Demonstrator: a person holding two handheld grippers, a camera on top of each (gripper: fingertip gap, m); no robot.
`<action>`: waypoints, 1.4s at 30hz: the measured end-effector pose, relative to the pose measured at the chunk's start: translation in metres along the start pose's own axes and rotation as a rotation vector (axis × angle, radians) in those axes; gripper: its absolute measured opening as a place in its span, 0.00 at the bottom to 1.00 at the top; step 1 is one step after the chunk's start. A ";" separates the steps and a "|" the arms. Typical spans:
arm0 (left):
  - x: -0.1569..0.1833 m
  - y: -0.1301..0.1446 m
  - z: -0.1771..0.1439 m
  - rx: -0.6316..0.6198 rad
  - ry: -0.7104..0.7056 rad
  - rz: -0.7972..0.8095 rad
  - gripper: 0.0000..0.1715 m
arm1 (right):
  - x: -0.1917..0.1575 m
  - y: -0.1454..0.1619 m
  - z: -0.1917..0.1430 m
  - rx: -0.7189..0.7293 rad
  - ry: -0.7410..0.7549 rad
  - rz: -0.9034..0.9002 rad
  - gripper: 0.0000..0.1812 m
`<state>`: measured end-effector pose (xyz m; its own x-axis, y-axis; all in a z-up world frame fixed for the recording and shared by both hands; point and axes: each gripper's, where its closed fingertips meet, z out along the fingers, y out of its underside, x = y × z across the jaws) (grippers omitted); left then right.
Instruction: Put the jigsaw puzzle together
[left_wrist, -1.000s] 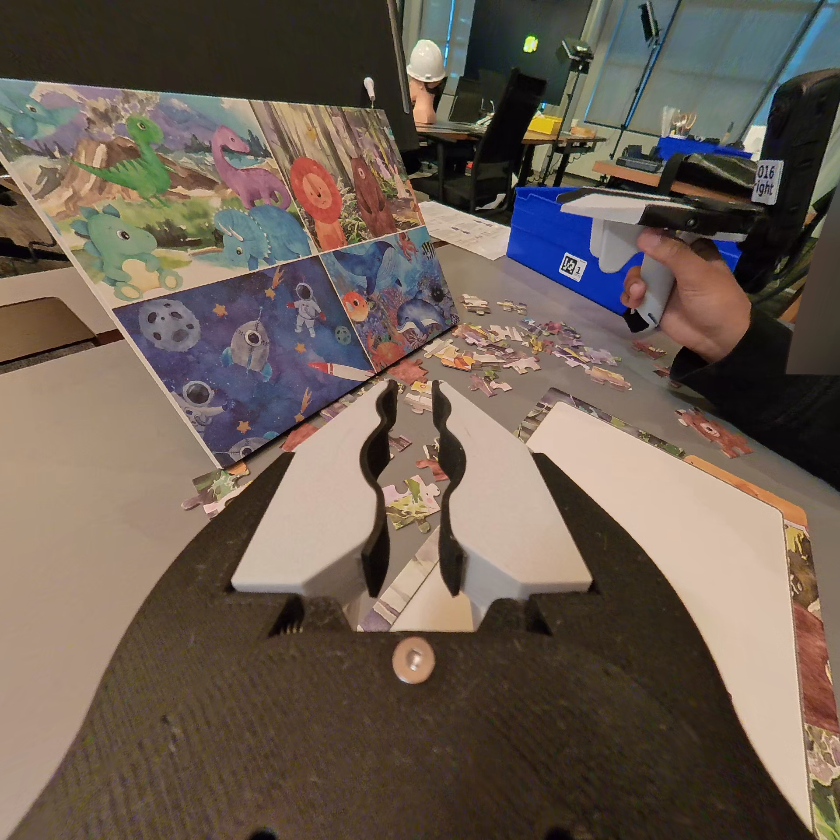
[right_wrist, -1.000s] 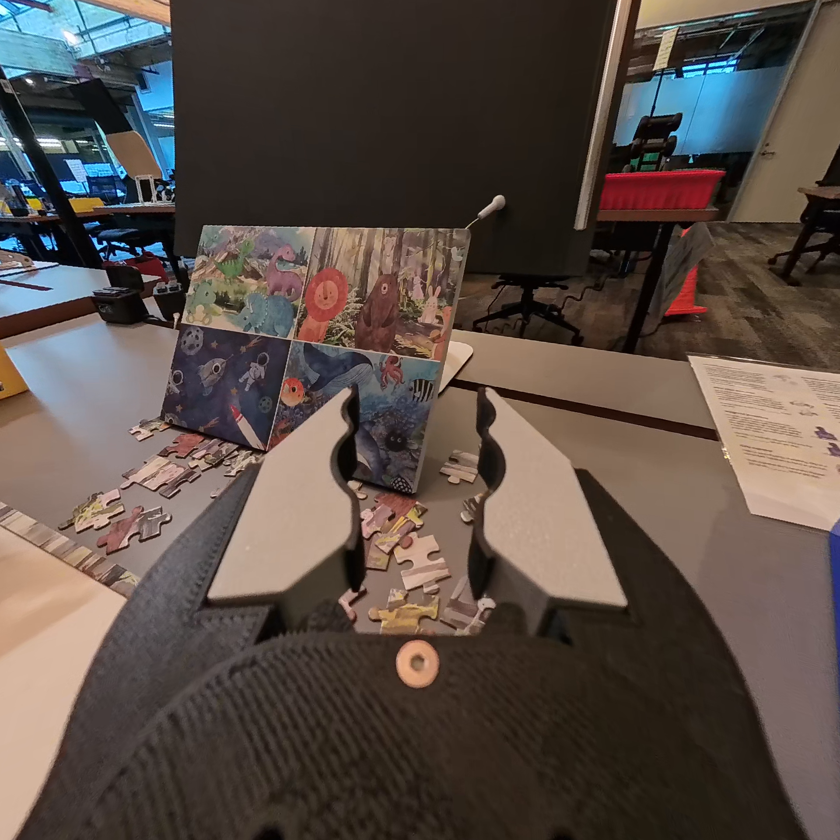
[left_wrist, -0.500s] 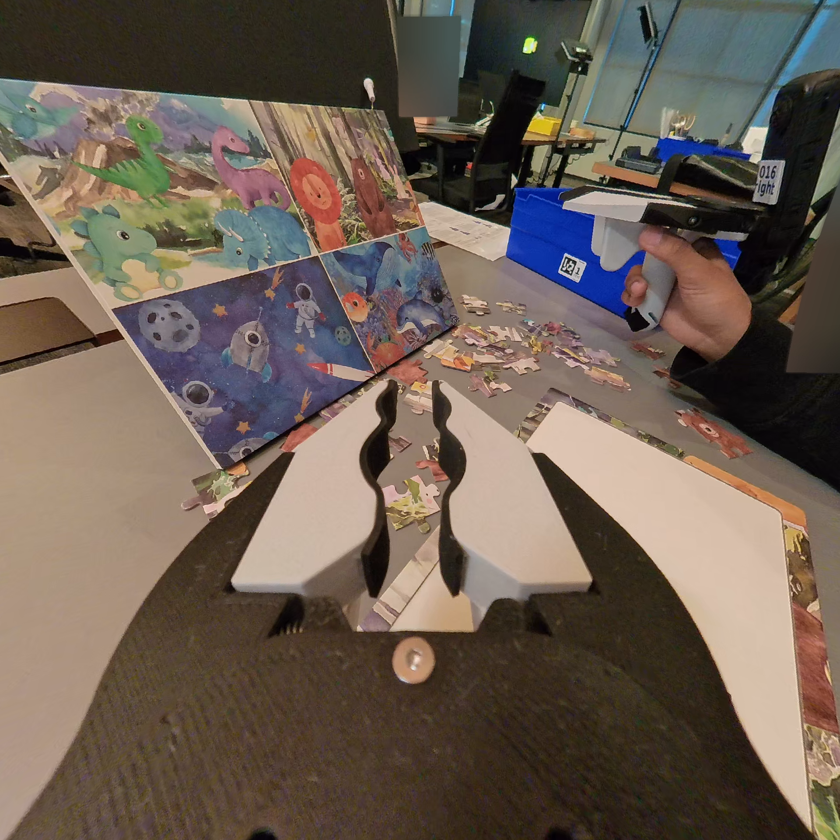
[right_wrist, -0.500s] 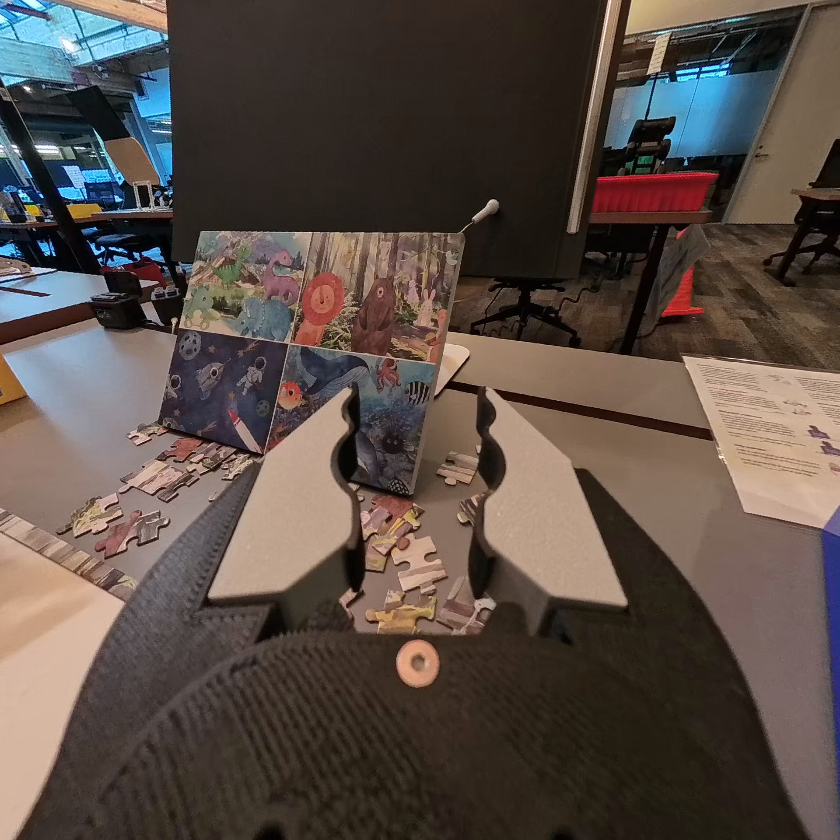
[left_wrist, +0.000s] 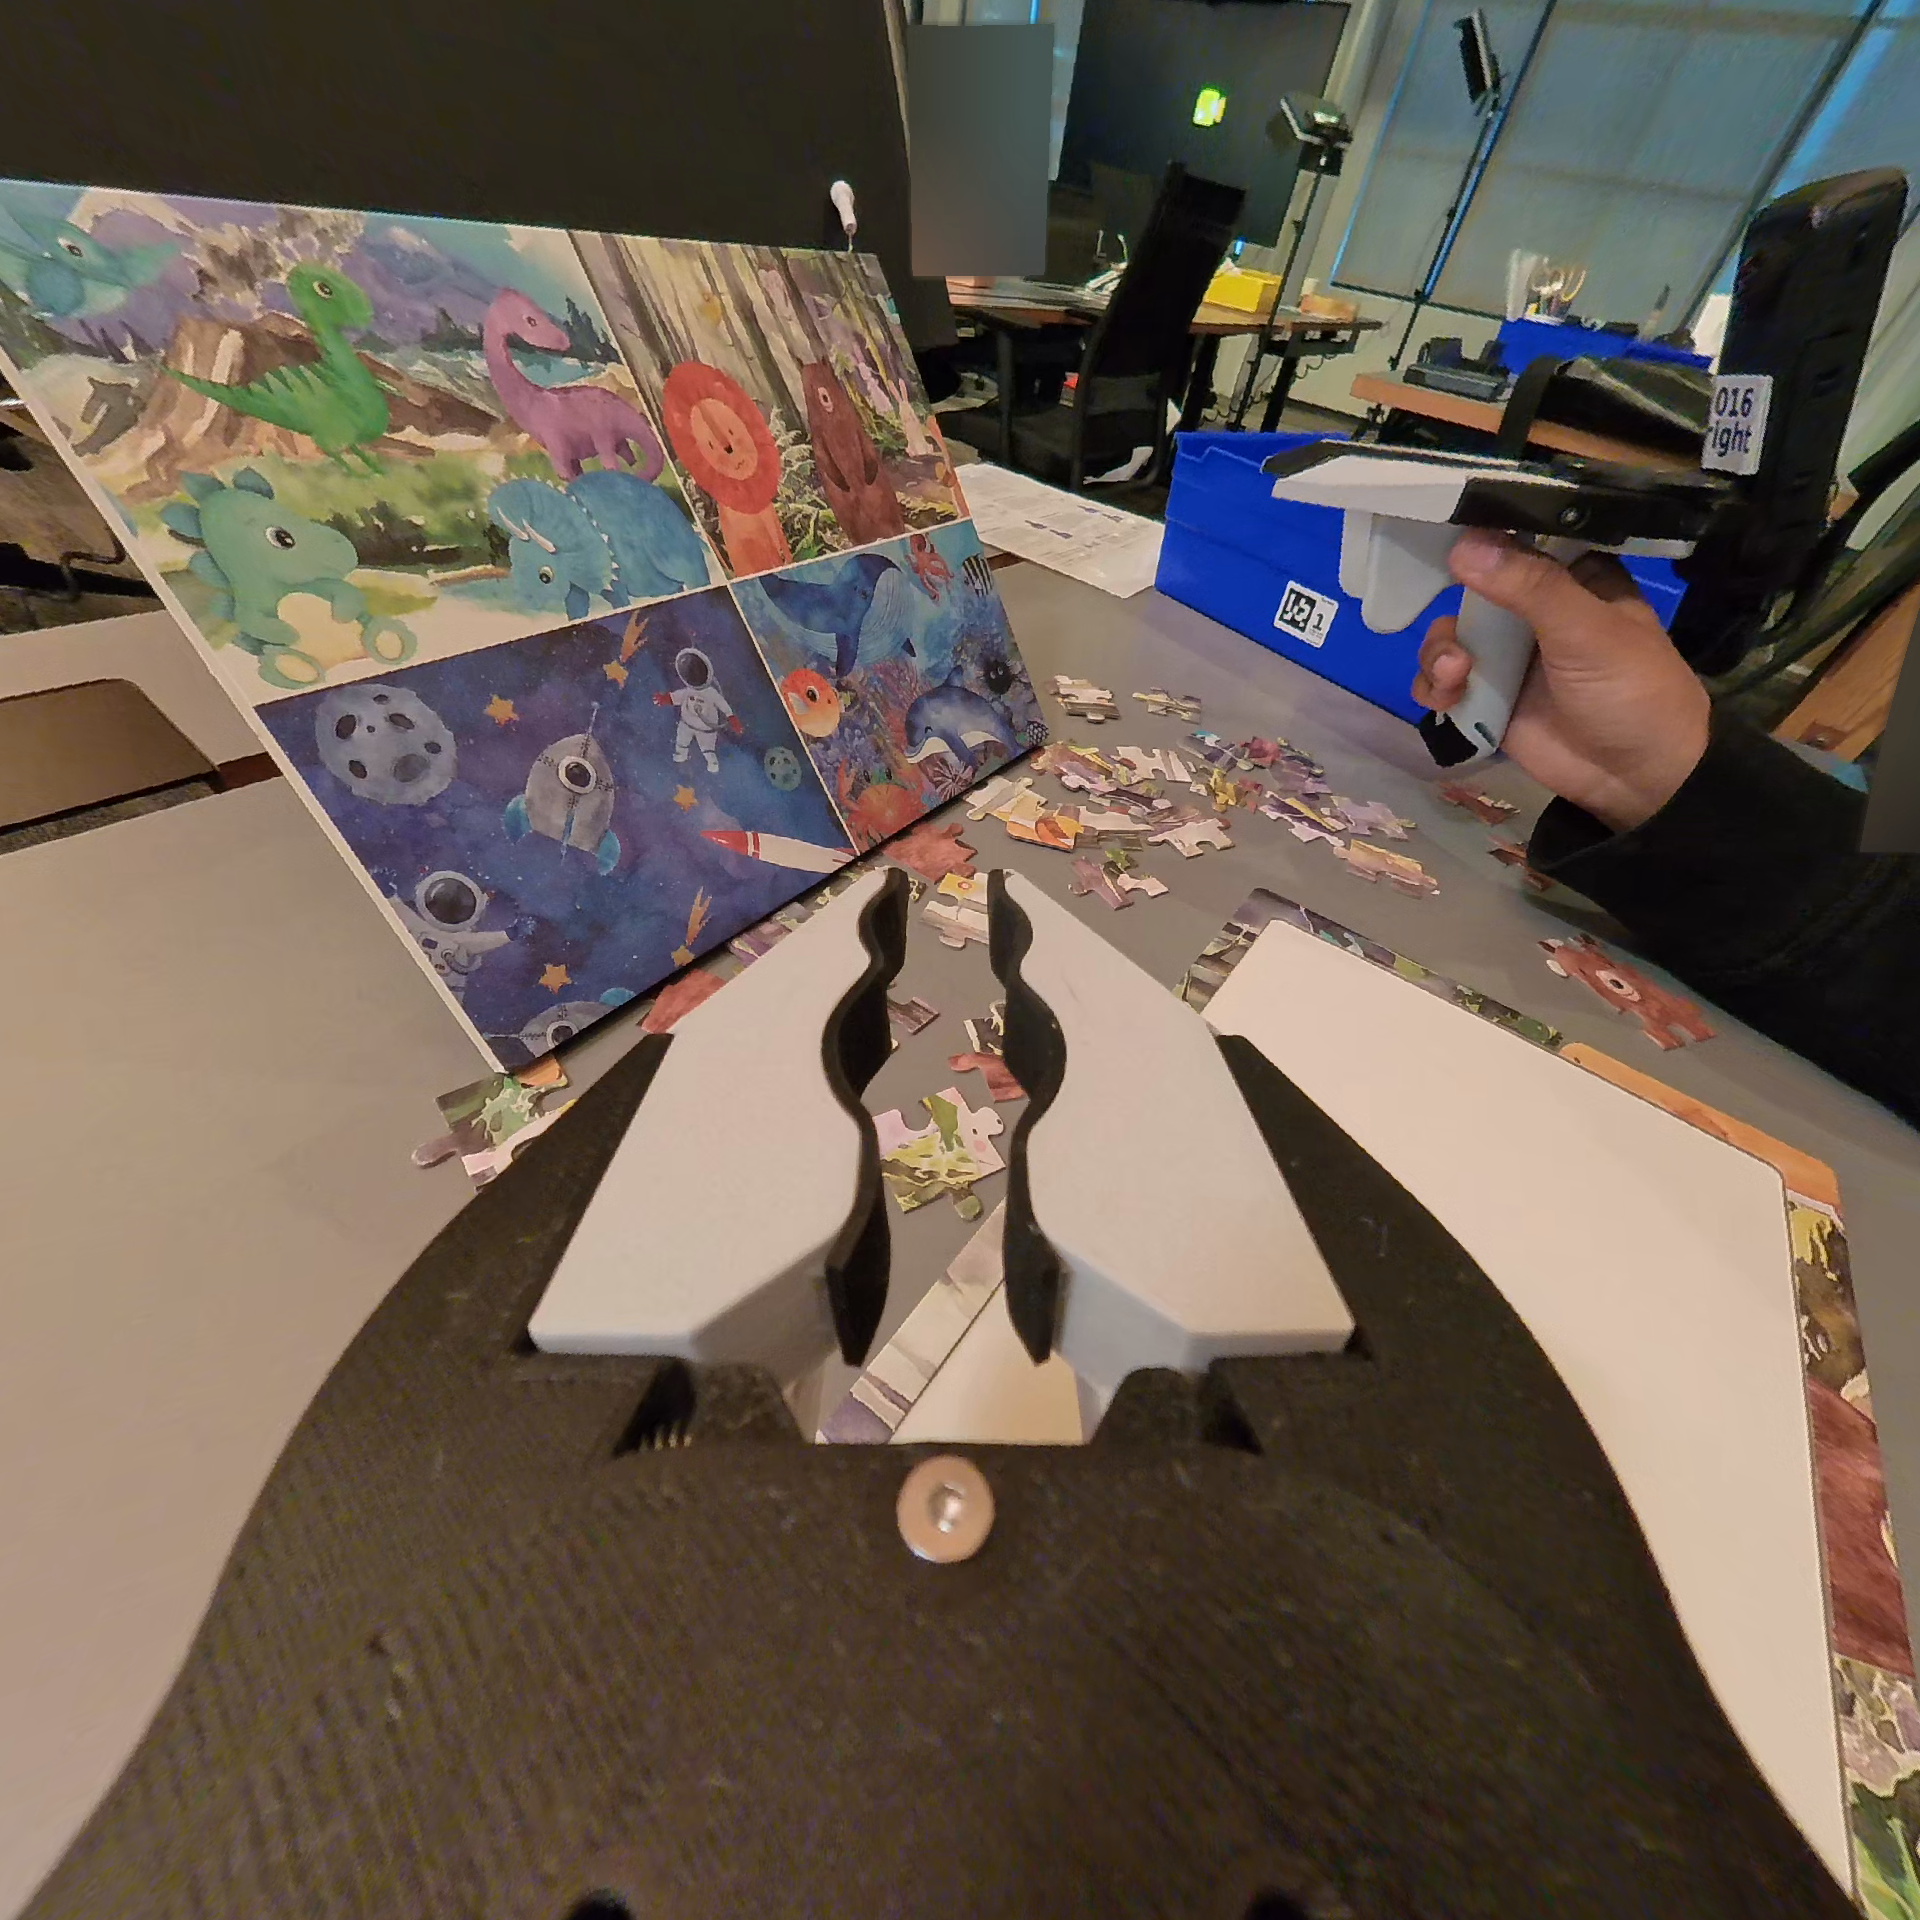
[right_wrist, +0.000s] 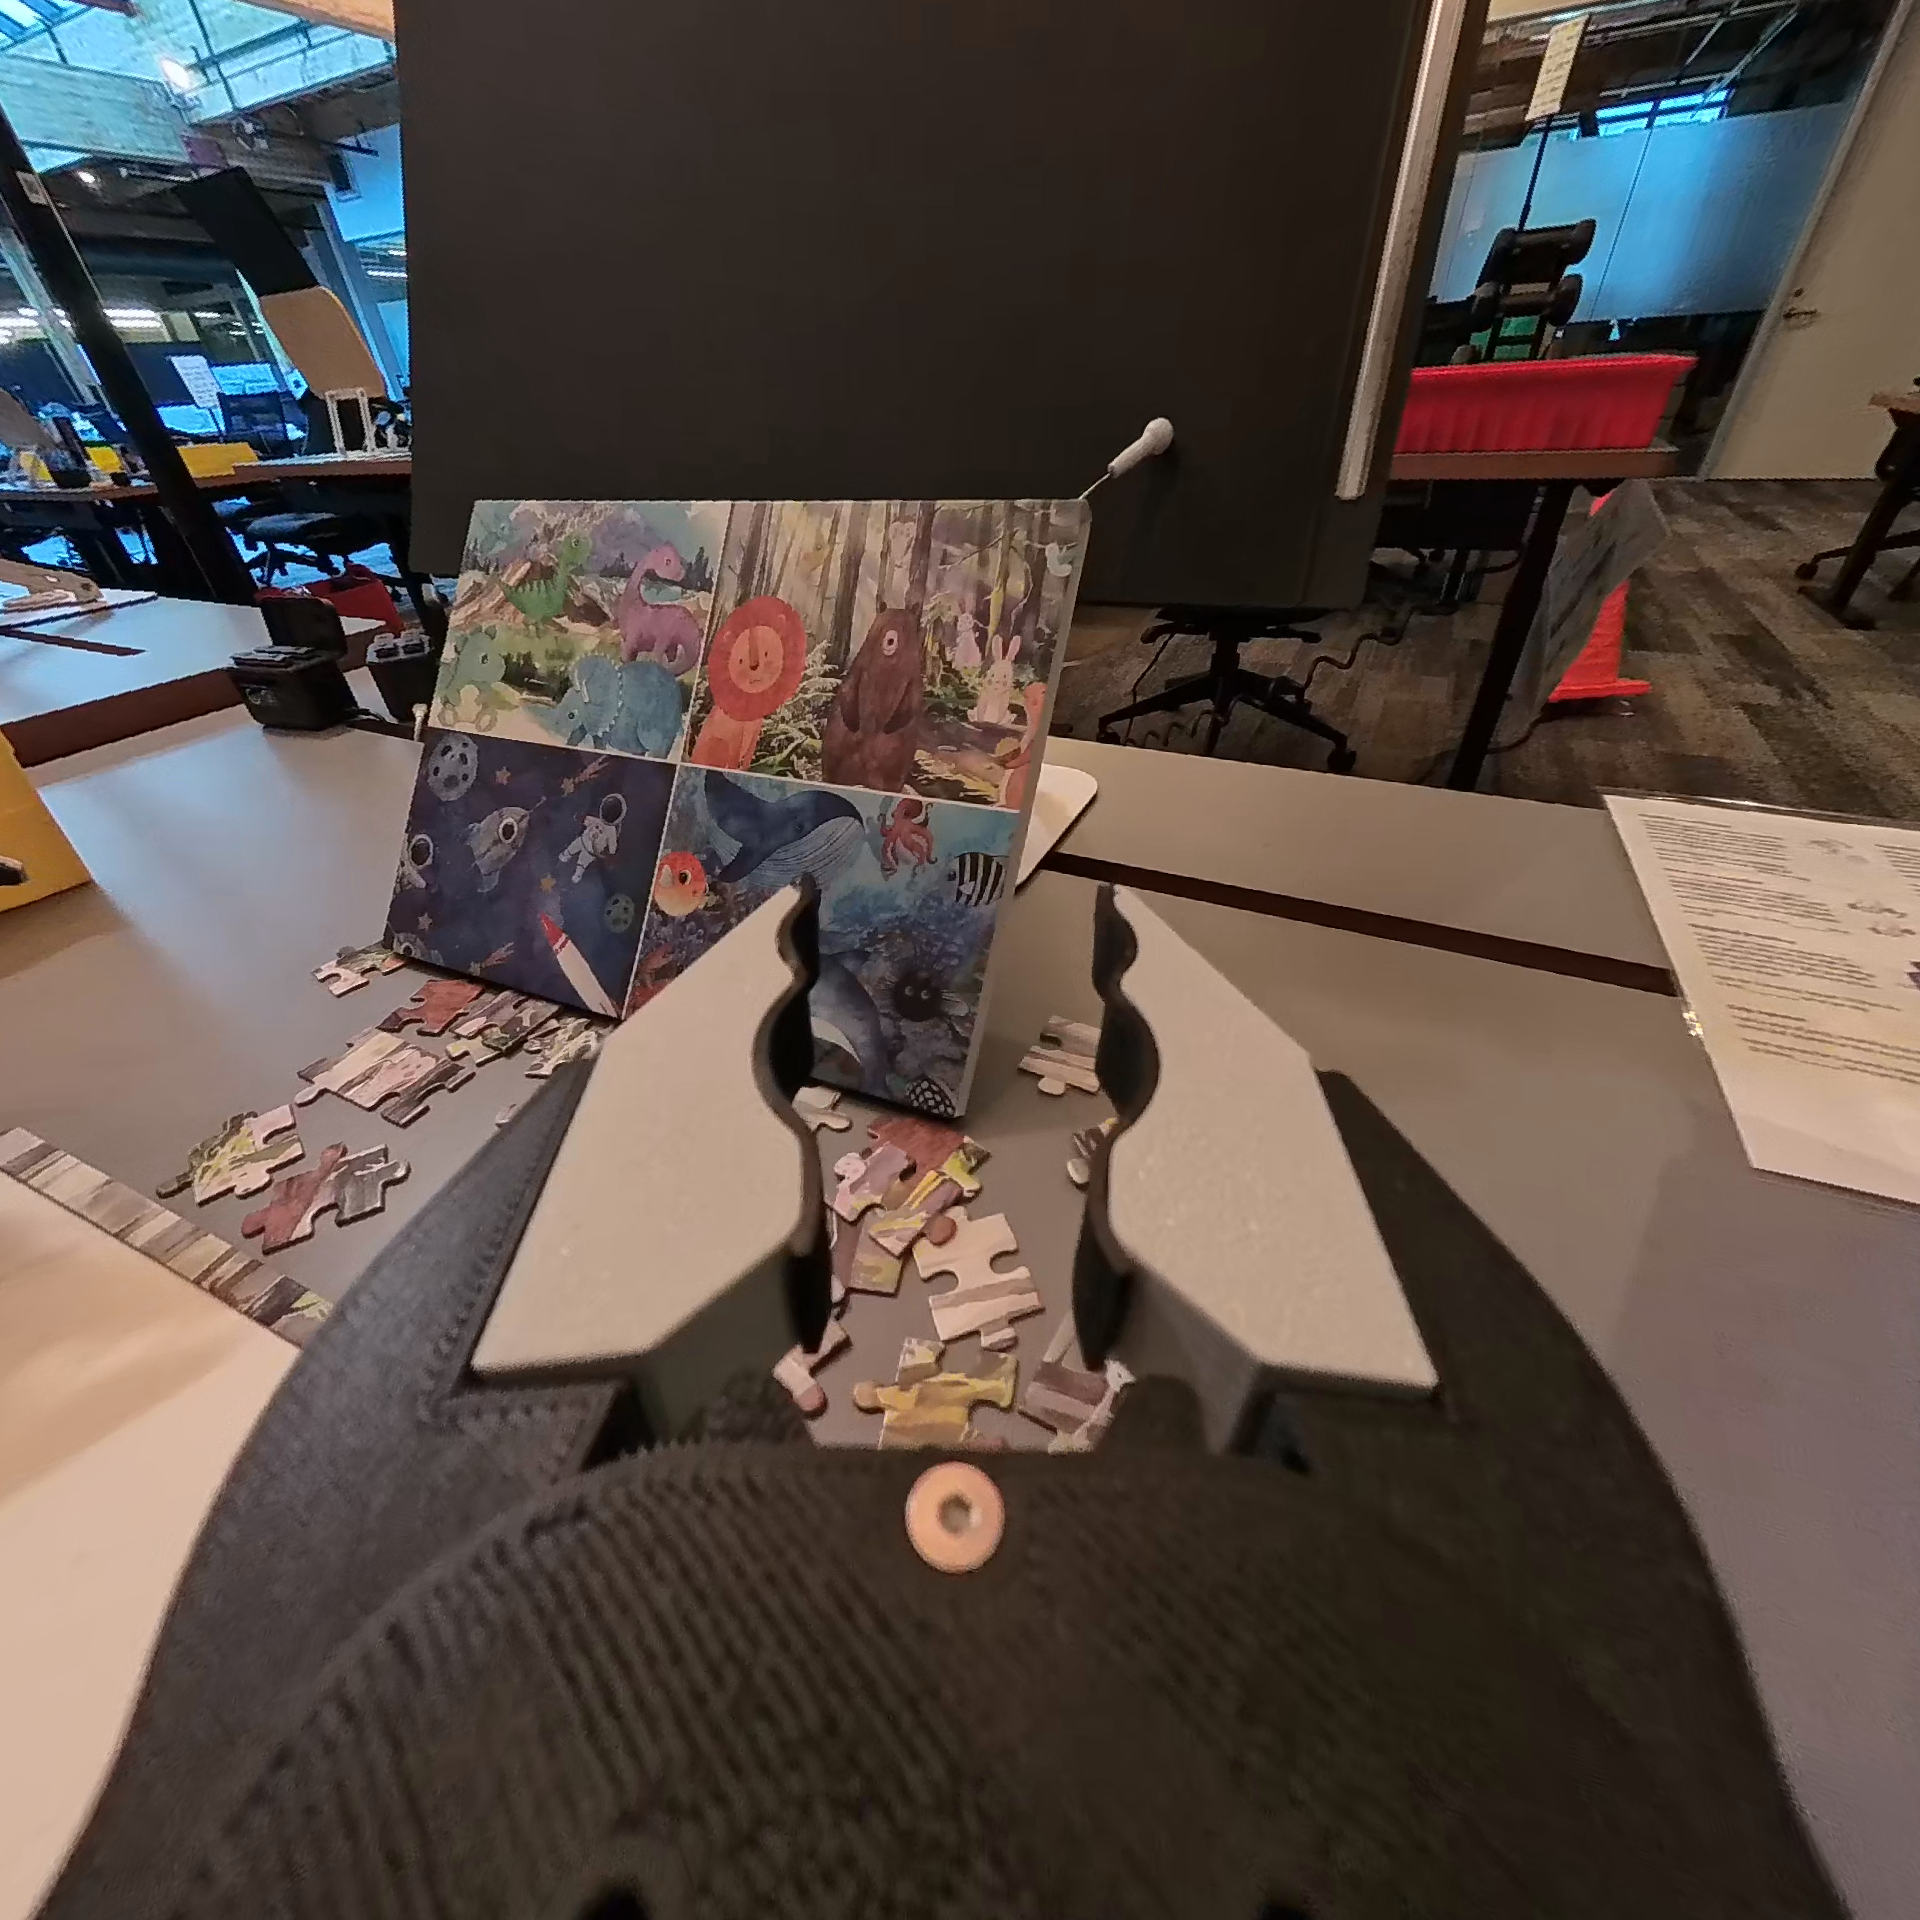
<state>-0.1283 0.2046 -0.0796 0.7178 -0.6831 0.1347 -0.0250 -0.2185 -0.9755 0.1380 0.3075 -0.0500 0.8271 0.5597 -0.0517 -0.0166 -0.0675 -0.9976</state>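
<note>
Loose jigsaw pieces (left_wrist: 1143, 800) lie scattered on the grey table in front of a propped-up picture board (left_wrist: 520, 623) with four scenes. A white puzzle board (left_wrist: 1455, 1195) with some border pieces joined along its edge lies at the right. My left gripper (left_wrist: 948, 888) hovers over its near-left corner, narrowly open and empty, with a green-yellow piece (left_wrist: 935, 1148) on the table below it. My right gripper (right_wrist: 956, 899) is wide open and empty above several pieces (right_wrist: 977, 1288), facing the picture board (right_wrist: 727, 748). It also shows in the left wrist view (left_wrist: 1455, 488), held by a hand.
A blue bin (left_wrist: 1247, 561) stands at the back right, with a printed sheet (right_wrist: 1787, 987) beside it on the table. A black partition (right_wrist: 883, 260) rises behind the picture board. The puzzle board's corner (right_wrist: 104, 1403) is at the right gripper's lower left. The gap from one gripper's tips to the other's is roughly 30 cm. The green-yellow piece (left_wrist: 935, 1148) is about 11 cm from my left fingertips. Seen from the right wrist view (right_wrist: 247, 1156) as well.
The right gripper has drifted very slightly. Both grippers keep the same opening, and nothing on the table has moved.
</note>
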 end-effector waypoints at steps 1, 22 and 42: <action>0.000 0.000 0.000 0.000 0.000 0.000 0.08 | 0.000 0.000 0.000 -0.001 -0.001 0.000 0.28; -0.013 0.001 0.002 0.004 -0.062 -0.008 0.20 | -0.010 0.000 0.006 -0.002 -0.020 -0.002 0.28; -0.128 -0.032 0.099 -0.069 0.574 -0.629 0.00 | -0.027 -0.017 0.000 0.052 0.009 -0.050 0.28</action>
<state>-0.1503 0.3679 -0.0827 0.1489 -0.6639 0.7328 0.2042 -0.7045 -0.6797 0.1160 0.2931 -0.0316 0.8325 0.5541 -0.0015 -0.0041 0.0034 -1.0000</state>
